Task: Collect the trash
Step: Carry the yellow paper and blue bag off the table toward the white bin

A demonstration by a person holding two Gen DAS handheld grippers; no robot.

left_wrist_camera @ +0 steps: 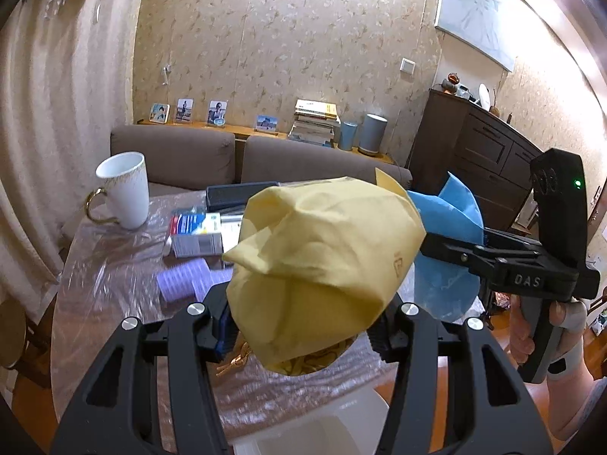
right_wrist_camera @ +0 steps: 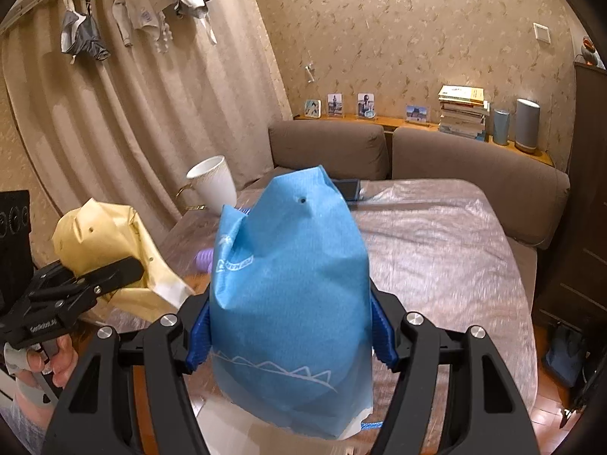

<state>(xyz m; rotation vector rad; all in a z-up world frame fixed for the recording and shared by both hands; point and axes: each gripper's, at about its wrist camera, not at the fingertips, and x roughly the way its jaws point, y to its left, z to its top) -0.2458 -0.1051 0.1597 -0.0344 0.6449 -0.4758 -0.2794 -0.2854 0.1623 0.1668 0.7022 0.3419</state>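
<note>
**Op A:** Yellow paper bag (left_wrist_camera: 322,265) is clamped between my left gripper (left_wrist_camera: 303,326) jaws, standing up from them and filling most of that view. It hangs above the counter (left_wrist_camera: 114,258), which is wrapped in clear plastic film.

**Op B:** And the right side?

**Op A:** My right gripper (right_wrist_camera: 292,337) jaws are clenched on a blue paper bag (right_wrist_camera: 292,284), its crumpled top pointing up and away from the jaws. From the right wrist I see the yellow bag off to the left of the jaws, pinched by the other gripper.

**Op B:** What lies beyond the jaws?

**Op A:** Past the left jaws, on the counter: a white mug (left_wrist_camera: 125,189) far left, a small box (left_wrist_camera: 197,235) ahead, a purple ridged roller (left_wrist_camera: 186,278) nearer. Below both jaws there's something white, too blurred for me to name.
</note>
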